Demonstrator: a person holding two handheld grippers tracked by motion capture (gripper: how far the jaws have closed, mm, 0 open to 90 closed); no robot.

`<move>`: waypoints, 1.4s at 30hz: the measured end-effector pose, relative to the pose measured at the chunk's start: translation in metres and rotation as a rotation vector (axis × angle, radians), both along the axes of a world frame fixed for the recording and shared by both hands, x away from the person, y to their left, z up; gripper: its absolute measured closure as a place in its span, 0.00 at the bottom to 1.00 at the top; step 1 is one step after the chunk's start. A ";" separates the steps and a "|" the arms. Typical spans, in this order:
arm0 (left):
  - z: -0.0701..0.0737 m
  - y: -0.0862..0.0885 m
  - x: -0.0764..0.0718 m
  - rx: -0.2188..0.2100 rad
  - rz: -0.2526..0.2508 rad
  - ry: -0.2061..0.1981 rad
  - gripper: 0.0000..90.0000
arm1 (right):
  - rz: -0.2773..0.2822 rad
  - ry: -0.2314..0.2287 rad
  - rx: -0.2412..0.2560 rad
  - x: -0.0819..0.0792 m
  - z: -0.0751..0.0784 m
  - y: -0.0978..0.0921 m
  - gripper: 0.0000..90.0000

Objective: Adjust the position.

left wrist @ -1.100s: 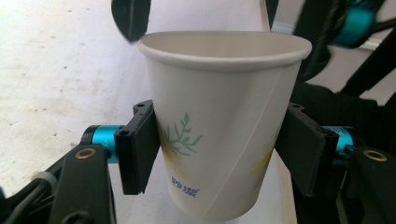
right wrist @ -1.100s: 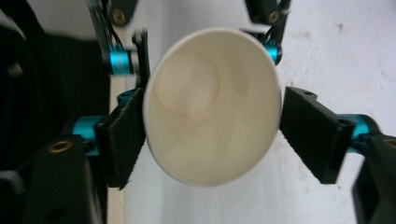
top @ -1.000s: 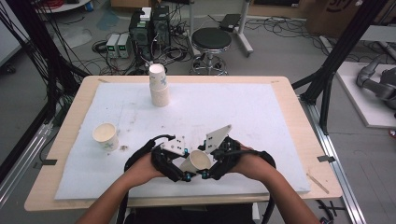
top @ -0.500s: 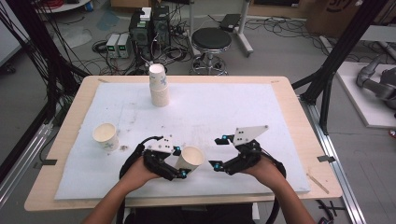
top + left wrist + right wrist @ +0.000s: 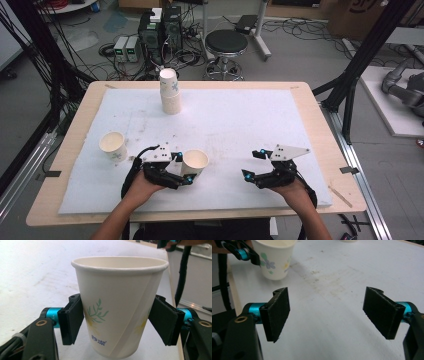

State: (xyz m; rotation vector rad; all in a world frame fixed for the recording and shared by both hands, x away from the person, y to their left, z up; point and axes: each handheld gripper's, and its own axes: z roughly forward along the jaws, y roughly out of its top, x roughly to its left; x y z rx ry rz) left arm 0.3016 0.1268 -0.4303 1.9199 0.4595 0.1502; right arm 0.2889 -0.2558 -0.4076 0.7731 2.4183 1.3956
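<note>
paper cup (image 5: 117,307) clamped in left jaws, right jaws spread; stacked cups (image 5: 170,92) well apart.

The paper cup (image 5: 194,163) in my left hand-held gripper (image 5: 181,168) stood upright, mouth open and empty, white with a green leaf sprig and small blue print on its side. It sat near the front of the table (image 5: 320,130), well in front of the stacked cups (image 5: 170,92).
</note>
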 end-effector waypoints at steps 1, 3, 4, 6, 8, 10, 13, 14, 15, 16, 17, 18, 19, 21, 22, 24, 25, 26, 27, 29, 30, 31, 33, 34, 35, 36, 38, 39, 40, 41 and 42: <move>0.000 0.000 0.000 0.000 0.000 0.000 0.34 | 0.000 0.000 0.000 0.000 0.000 0.000 0.25; 0.000 0.003 0.000 -0.018 0.011 -0.007 0.34 | -0.031 0.002 0.021 0.000 -0.006 -0.005 0.25; 0.000 0.005 -0.001 -0.032 0.024 -0.015 0.34 | -0.040 0.004 0.028 -0.001 -0.007 -0.006 0.25; 0.000 0.007 -0.001 -0.037 0.033 -0.021 0.34 | -0.058 0.002 0.030 -0.001 -0.010 -0.009 0.25; 0.000 0.011 -0.002 -0.058 0.063 -0.037 0.33 | -0.079 -0.004 0.028 -0.003 -0.012 -0.012 0.25; 0.000 0.012 -0.002 -0.065 0.072 -0.044 0.33 | -0.086 -0.019 0.020 -0.003 -0.013 -0.014 0.25; -0.001 0.018 -0.004 -0.087 0.114 -0.065 0.33 | -0.108 -0.037 0.019 -0.004 -0.013 -0.016 0.25; -0.001 0.018 -0.004 -0.087 0.114 -0.065 0.33 | -0.115 -0.040 0.019 -0.004 -0.012 -0.017 0.25; 0.000 0.021 -0.004 -0.096 0.132 -0.076 0.33 | -0.124 -0.045 0.018 -0.004 -0.012 -0.018 0.25; 0.000 0.021 -0.004 -0.096 0.132 -0.076 0.33 | -0.124 -0.045 0.018 -0.004 -0.012 -0.018 0.25; 0.000 0.023 -0.005 -0.108 0.153 -0.086 0.33 | -0.137 -0.048 0.028 -0.004 -0.012 -0.019 0.25; 0.000 0.025 -0.005 -0.115 0.164 -0.092 0.33 | -0.141 -0.048 0.030 -0.004 -0.012 -0.019 0.25; 0.000 0.026 -0.006 -0.123 0.175 -0.095 0.33 | -0.146 -0.052 0.032 -0.004 -0.012 -0.019 0.25; 0.000 0.029 -0.006 -0.132 0.186 -0.103 0.33 | -0.148 -0.053 0.031 -0.003 -0.012 -0.019 0.25; 0.000 0.030 -0.006 -0.137 0.190 -0.104 0.33 | -0.146 -0.060 0.032 -0.002 -0.012 -0.018 0.25; 0.000 0.031 -0.006 -0.141 0.196 -0.107 0.33 | -0.148 -0.055 0.033 -0.002 -0.012 -0.018 0.25; 0.000 0.033 -0.007 -0.149 0.203 -0.112 0.33 | -0.144 -0.059 0.032 -0.001 -0.013 -0.017 0.25; 0.000 0.033 -0.007 -0.149 0.203 -0.112 0.33 | -0.144 -0.059 0.032 -0.001 -0.013 -0.017 0.25; 0.000 0.033 -0.007 -0.152 0.203 -0.112 0.33 | -0.146 -0.057 0.033 -0.001 -0.012 -0.017 0.25; 0.000 0.035 -0.006 -0.157 0.207 -0.114 0.33 | -0.151 -0.062 0.039 0.000 -0.012 -0.016 0.25; -0.001 0.036 -0.006 -0.156 0.206 -0.117 0.33 | -0.154 -0.065 0.040 0.000 -0.012 -0.016 0.25; -0.001 0.036 -0.006 -0.157 0.209 -0.119 0.33 | -0.156 -0.060 0.045 0.000 -0.012 -0.016 0.25; -0.001 0.035 -0.005 -0.159 0.210 -0.121 0.33 | -0.156 -0.066 0.043 0.001 -0.012 -0.017 0.26; -0.001 0.035 -0.005 -0.163 0.211 -0.120 0.33 | -0.156 -0.057 0.045 0.001 -0.013 -0.016 0.26; -0.001 0.034 -0.006 -0.162 0.213 -0.121 0.33 | -0.155 -0.059 0.043 0.000 -0.013 -0.016 0.26; -0.001 0.034 -0.005 -0.158 0.209 -0.122 0.33 | -0.156 -0.057 0.041 0.000 -0.013 -0.016 0.26; -0.002 0.032 -0.006 -0.155 0.208 -0.123 0.33 | -0.156 -0.061 0.042 0.000 -0.014 -0.017 0.26; -0.002 0.032 -0.006 -0.155 0.208 -0.123 0.33 | -0.156 -0.061 0.042 0.000 -0.014 -0.017 0.26; -0.002 0.032 -0.006 -0.152 0.208 -0.122 0.33 | -0.156 -0.066 0.044 0.000 -0.013 -0.017 0.26; -0.002 0.032 -0.006 -0.151 0.207 -0.122 0.33 | -0.157 -0.062 0.048 -0.001 -0.012 -0.017 0.26; -0.003 0.032 -0.006 -0.151 0.207 -0.120 0.33 | -0.156 -0.062 0.049 -0.001 -0.012 -0.016 0.26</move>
